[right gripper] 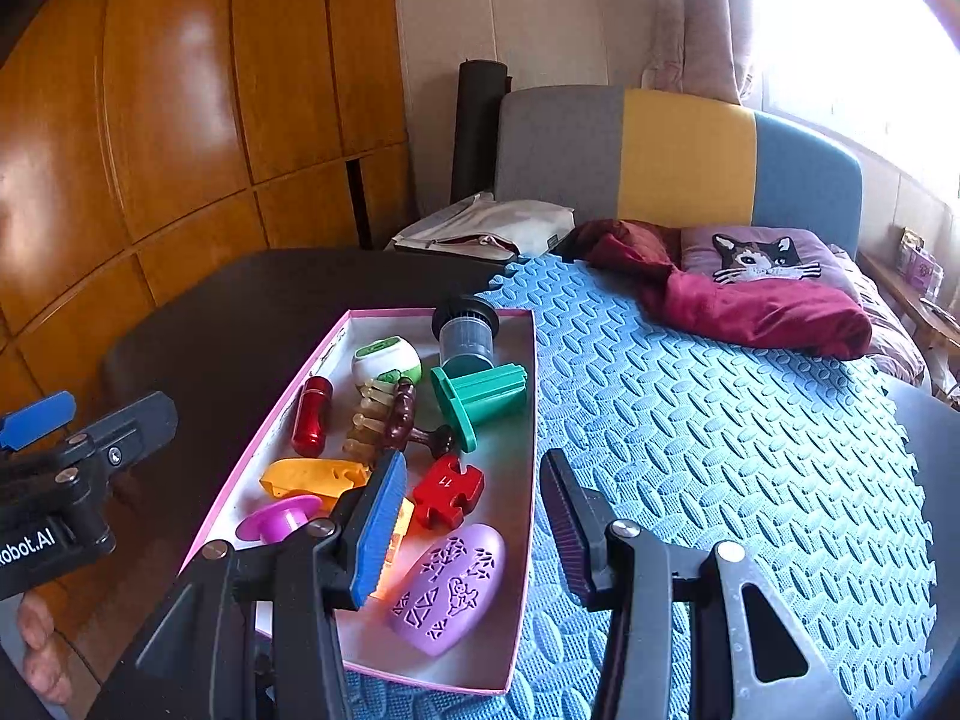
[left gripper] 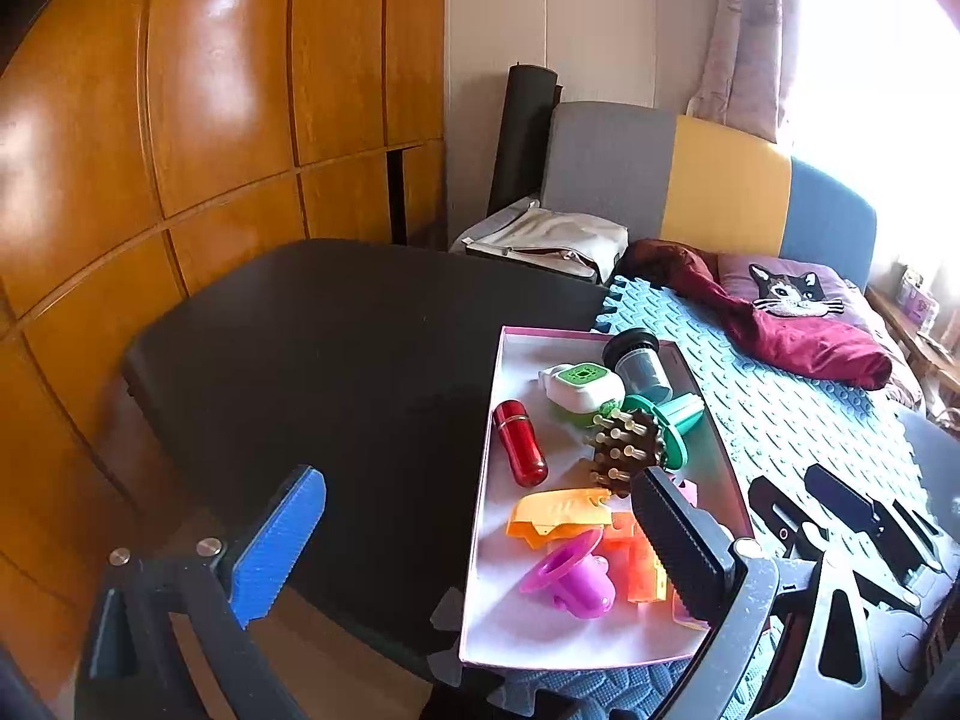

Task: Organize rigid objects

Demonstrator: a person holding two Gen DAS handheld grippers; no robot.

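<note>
A pink-rimmed white tray (left gripper: 510,618) (right gripper: 523,516) holds several rigid objects. Among them are a red capsule (left gripper: 521,443) (right gripper: 312,417), a white-green round device (left gripper: 579,387) (right gripper: 384,360), and a dark ribbed cylinder (left gripper: 642,360) (right gripper: 467,330). There are also a green flanged piece (right gripper: 480,402), a pegged wooden brush (left gripper: 627,450) (right gripper: 384,414), a magenta spool (left gripper: 570,576), a red puzzle piece (right gripper: 447,489) and a lilac cut-out oval (right gripper: 450,585). My left gripper (left gripper: 479,476) stands wide open above the tray's near left edge. My right gripper (right gripper: 473,459) hovers open over the tray's near end, holding nothing.
The tray lies partly on a black tabletop (left gripper: 330,360) and partly on a blue foam mat (right gripper: 720,450). A maroon cloth (right gripper: 750,306) and a cat cushion (right gripper: 762,258) lie beyond. Wooden wardrobe doors (left gripper: 180,150) stand at left. A hand (right gripper: 36,648) shows at lower left.
</note>
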